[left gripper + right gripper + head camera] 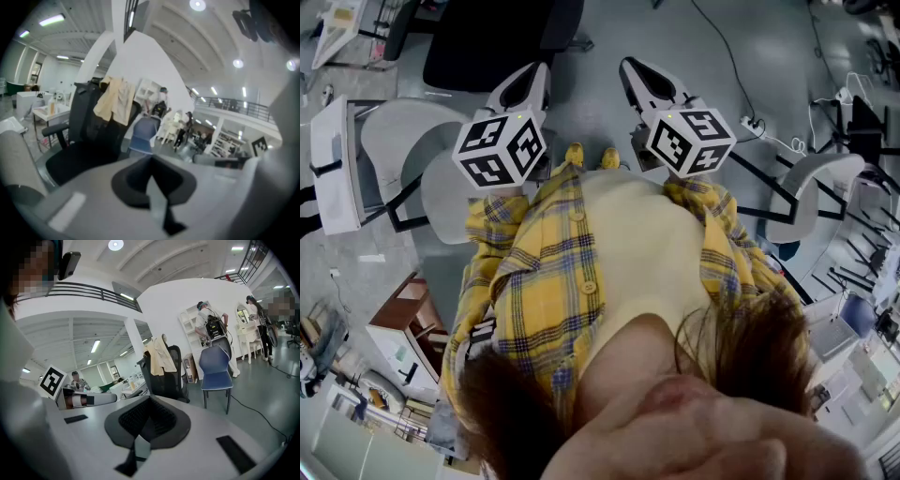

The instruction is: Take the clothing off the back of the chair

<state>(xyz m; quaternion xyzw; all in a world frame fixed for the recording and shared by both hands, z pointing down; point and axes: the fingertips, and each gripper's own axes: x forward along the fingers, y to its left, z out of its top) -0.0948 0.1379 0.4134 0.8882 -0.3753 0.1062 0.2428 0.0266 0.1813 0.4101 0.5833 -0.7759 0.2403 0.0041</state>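
My left gripper (151,164) and right gripper (149,401) both have their jaws pressed together on nothing. They point across the room at a black office chair (84,140), well apart from me, with a cream garment (115,101) draped over the top of its back. I judge I should step close, spread one pair of jaws wide, pinch a thick fold at the top edge, and lift upward so the chair does not roll.

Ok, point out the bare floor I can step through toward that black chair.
Bare floor runs straight ahead to the black chair. The left white chair crowds one side; the right white chair and a cable crowd the other.
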